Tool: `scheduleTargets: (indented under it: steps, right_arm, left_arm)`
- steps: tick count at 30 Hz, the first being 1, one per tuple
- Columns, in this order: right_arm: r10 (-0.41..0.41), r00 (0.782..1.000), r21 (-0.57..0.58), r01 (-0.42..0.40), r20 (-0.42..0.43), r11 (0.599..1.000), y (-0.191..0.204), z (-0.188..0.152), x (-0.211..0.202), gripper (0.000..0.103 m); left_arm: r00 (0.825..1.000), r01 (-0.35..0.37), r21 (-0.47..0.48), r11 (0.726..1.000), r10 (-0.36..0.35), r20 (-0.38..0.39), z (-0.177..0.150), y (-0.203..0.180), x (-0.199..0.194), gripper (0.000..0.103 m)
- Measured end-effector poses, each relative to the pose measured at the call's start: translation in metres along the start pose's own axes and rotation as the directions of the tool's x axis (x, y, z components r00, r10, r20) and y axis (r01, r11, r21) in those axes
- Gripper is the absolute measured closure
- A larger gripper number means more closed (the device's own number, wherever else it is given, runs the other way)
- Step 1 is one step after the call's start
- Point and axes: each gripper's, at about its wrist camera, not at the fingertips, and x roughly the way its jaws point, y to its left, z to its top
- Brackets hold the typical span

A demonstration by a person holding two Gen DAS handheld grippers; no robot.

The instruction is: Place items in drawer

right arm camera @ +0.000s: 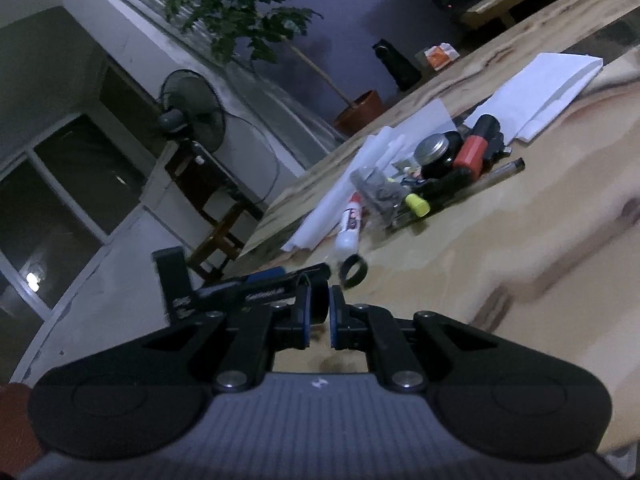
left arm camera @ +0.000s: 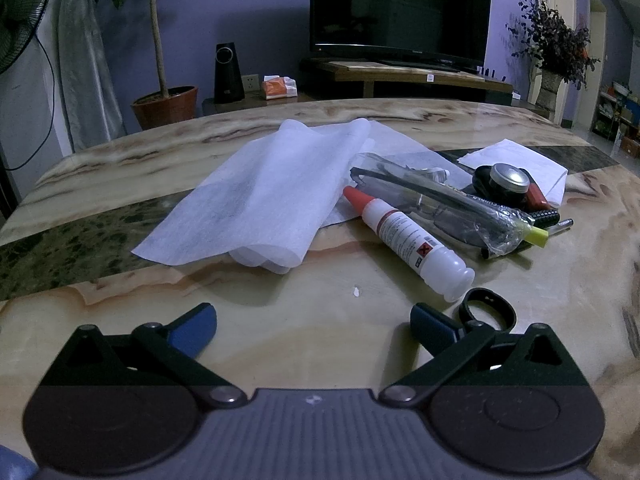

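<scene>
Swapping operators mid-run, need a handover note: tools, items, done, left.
Left tool: open, empty, low over the table, with the black ring just beside its right finger.
Right tool: shut; I cannot make out anything held.
Items: glue bottle, bagged pens, metal-lidded jar and yellow highlighter are heaped on the table beside the white sheets.
Done: nothing is visibly stowed; no drawer is in either view.
Left: pick up each item, probably the ring first, and put it in the drawer.
</scene>
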Motion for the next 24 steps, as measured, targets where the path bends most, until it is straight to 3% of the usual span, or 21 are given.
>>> scheduleTargets:
  steps: [8,12,18,24]
  right_arm:
    - [0.092,0.996,0.120,-0.090,-0.009,0.989,-0.002,-0.026,-0.025,0.092]
    - [0.101,0.995,0.143,-0.097,-0.023,0.985,-0.001,-0.038,-0.030,0.092]
    - [0.055,0.992,0.089,-0.045,-0.115,0.995,0.004,-0.060,-0.030,0.092]
    - [-0.018,0.968,-0.009,0.017,-0.251,1.000,0.011,-0.089,-0.021,0.092]
  left_arm:
    - [1.000,0.000,0.000,1.000,0.000,0.000,0.000,0.000,0.000,0.000]
    - [1.000,0.000,0.000,1.000,0.000,0.000,0.000,0.000,0.000,0.000]
    - [1.000,0.000,0.000,1.000,0.000,0.000,0.000,0.000,0.000,0.000]
    - [1.000,0.000,0.000,1.000,0.000,0.000,0.000,0.000,0.000,0.000]
